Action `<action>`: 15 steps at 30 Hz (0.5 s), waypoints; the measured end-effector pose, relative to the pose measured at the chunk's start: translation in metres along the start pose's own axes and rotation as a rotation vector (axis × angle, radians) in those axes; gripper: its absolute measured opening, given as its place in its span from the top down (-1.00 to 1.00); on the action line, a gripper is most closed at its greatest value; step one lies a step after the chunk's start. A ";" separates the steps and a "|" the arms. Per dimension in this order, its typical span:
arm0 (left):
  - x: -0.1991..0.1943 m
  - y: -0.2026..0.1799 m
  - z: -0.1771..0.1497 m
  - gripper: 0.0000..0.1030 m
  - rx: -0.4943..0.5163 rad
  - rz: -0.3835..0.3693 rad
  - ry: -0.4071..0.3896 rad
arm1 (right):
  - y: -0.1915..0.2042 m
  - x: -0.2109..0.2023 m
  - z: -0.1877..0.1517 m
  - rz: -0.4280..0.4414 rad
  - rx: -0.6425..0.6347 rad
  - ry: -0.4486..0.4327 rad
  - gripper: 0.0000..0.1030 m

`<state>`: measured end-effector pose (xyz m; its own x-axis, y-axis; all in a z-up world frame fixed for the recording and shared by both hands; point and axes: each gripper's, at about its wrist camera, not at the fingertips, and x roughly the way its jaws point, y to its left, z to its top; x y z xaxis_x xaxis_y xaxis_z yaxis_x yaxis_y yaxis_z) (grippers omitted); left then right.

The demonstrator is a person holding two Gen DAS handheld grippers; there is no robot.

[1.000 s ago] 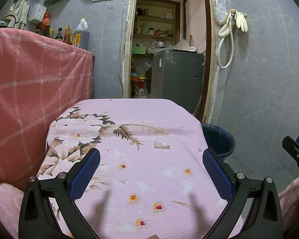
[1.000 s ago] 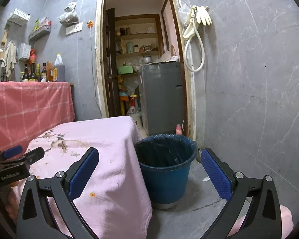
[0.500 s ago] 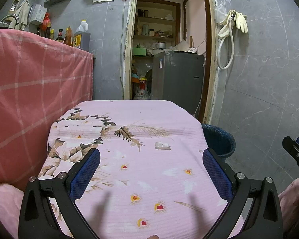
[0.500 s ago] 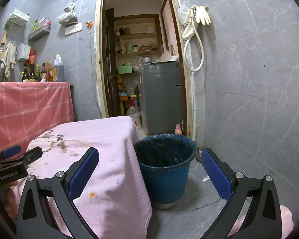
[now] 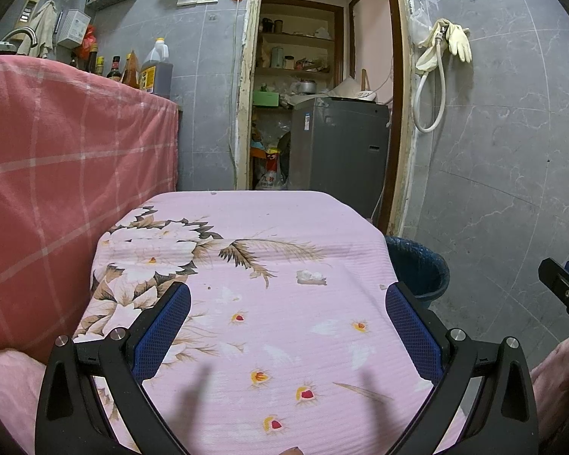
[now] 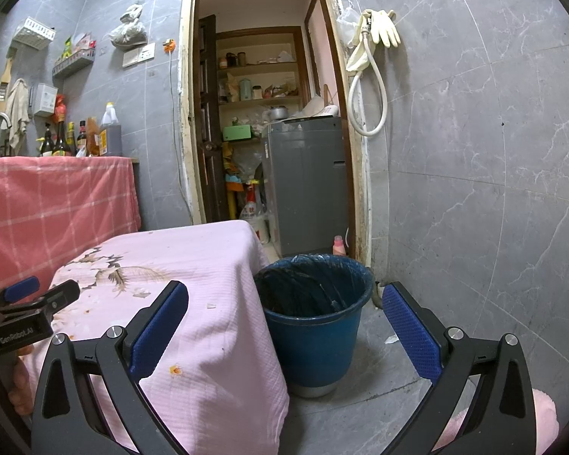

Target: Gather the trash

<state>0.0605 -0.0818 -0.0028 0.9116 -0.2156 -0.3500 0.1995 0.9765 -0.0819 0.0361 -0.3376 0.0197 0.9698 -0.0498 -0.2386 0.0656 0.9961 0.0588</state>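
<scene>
A small crumpled white scrap [image 5: 311, 276] lies on the pink flowered tablecloth [image 5: 246, 223], ahead of my left gripper [image 5: 288, 314], which is open, empty and low over the cloth. The scrap also shows small in the right wrist view [image 6: 141, 294], with a tiny white bit [image 6: 211, 305] near the table's right edge. A blue bin [image 6: 315, 314] lined with a dark bag stands on the floor right of the table; its rim shows in the left wrist view [image 5: 417, 261]. My right gripper [image 6: 284, 322] is open and empty, facing the bin.
A counter draped in red checked cloth [image 5: 64, 174] stands left of the table, with bottles [image 6: 79, 136] on it. A doorway behind shows a grey appliance [image 6: 307, 182] and shelves. A grey tiled wall [image 6: 474, 174] with a hanging hose and gloves [image 6: 375, 38] is on the right.
The left gripper has drifted slightly, so the table sits a little lower in its view. The right gripper has barely moved. Both stay open.
</scene>
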 end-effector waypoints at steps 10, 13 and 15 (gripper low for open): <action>0.000 0.000 0.000 -0.96 0.000 -0.001 0.000 | -0.001 0.000 0.000 0.000 0.000 0.001 -1.00; 0.000 0.001 0.000 -0.96 0.000 -0.002 0.000 | -0.001 0.000 0.000 0.000 -0.001 0.001 -1.00; 0.000 0.002 0.000 -0.96 0.000 -0.001 0.000 | -0.002 0.000 0.000 0.001 0.000 0.001 -1.00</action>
<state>0.0609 -0.0800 -0.0031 0.9113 -0.2170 -0.3498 0.2009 0.9762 -0.0824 0.0360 -0.3393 0.0199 0.9698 -0.0486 -0.2392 0.0645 0.9962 0.0590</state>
